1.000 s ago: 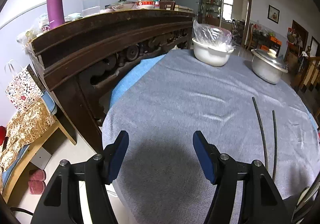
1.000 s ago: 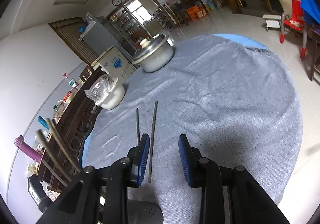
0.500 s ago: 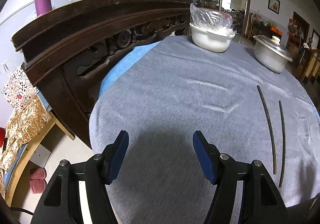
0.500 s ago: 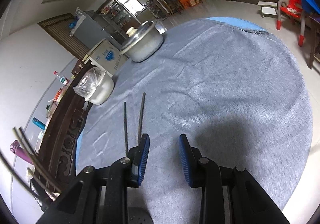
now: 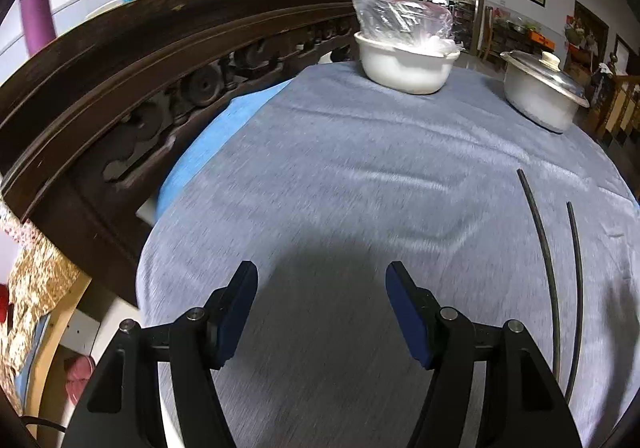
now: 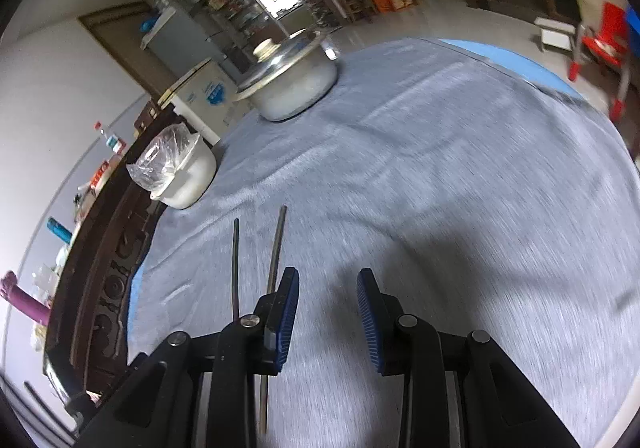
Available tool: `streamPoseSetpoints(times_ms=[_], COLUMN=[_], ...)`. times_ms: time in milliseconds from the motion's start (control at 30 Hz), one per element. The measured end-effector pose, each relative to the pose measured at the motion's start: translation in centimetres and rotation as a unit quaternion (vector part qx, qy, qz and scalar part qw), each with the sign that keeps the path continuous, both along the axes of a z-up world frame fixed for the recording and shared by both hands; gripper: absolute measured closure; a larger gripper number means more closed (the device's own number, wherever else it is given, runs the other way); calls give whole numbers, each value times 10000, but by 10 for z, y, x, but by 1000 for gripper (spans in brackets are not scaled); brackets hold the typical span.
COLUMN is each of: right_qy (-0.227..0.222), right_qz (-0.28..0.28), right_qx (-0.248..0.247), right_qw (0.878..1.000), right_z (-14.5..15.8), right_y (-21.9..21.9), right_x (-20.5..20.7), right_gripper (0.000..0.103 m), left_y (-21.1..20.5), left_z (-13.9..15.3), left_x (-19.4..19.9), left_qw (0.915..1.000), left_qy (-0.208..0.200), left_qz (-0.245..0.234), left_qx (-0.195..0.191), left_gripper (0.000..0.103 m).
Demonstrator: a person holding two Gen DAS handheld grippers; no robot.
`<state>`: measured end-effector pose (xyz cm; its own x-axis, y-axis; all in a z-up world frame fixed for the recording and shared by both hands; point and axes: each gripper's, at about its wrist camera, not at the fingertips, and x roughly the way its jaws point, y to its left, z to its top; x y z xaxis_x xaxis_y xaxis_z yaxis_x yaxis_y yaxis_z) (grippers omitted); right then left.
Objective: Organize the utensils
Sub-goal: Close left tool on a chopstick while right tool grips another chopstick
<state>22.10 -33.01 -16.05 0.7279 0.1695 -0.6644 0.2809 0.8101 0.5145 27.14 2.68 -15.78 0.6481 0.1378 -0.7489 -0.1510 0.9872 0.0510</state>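
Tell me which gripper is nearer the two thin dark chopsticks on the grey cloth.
Right. The right gripper hangs just beside the two thin dark chopsticks, one passing under its left finger. The left gripper sits further off; the chopsticks lie well out to its right.

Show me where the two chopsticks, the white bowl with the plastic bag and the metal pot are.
chopsticks (image 5: 546, 268): left wrist view, middle of the left stick's shaft.
white bowl (image 5: 404, 67): left wrist view, front of its outer wall.
metal pot (image 6: 298, 91): right wrist view, its side wall below the lid.
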Motion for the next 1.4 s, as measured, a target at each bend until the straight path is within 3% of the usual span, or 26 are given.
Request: streamPoseSetpoints(times_ms=[67, 133, 167, 367, 467, 567, 767, 833, 933, 1233, 1400], right_qy=[15, 69, 84, 423, 653, 1087, 1632, 1666, 1579, 1406, 1372], right_qz=[122, 288, 357, 891, 1074, 1218, 1103, 1104, 1112, 986, 1069], right_qx=[-69, -81, -81, -363, -796, -1187, -1712, -1744, -1576, -1461, -1323], right_qw=[9999, 9995, 9993, 9945, 9889, 9794, 9653, 9642, 9684, 9743, 9758], right_z=[1, 1, 0, -9, -15, -25, -36, -37, -38, -38, -38], right_y=[2, 4, 6, 32, 52, 70, 80, 78, 69, 29, 22], right_x=[17, 36, 43, 105, 130, 154, 171, 171, 168, 152, 148], right_gripper=[68, 53, 50, 50, 54, 67, 80, 94, 95, 96, 96], left_y=[-4, -11, -14, -38, -49, -57, -63, -68, -80, -143, -165], left_z=[1, 2, 2, 3, 4, 5, 6, 6, 6, -8, -28], left_x=[8, 19, 24, 46, 57, 67, 84, 93, 107, 147, 173], left_qw=[10000, 9998, 9997, 9980, 9967, 9955, 9924, 9901, 9847, 9689, 9654], left_qy=[-5, 8, 15, 96, 144, 180, 442, 587, 772, 1257, 1623], left_qz=[-75, -201, -256, -630, -797, -918, -1149, -1264, -1491, -2037, -1953], left_qx=[12, 27, 34, 37, 78, 132, -58, -194, -459, -620, -596], left_gripper=[36, 36, 36, 36, 36, 36, 36, 36, 36, 36, 36])
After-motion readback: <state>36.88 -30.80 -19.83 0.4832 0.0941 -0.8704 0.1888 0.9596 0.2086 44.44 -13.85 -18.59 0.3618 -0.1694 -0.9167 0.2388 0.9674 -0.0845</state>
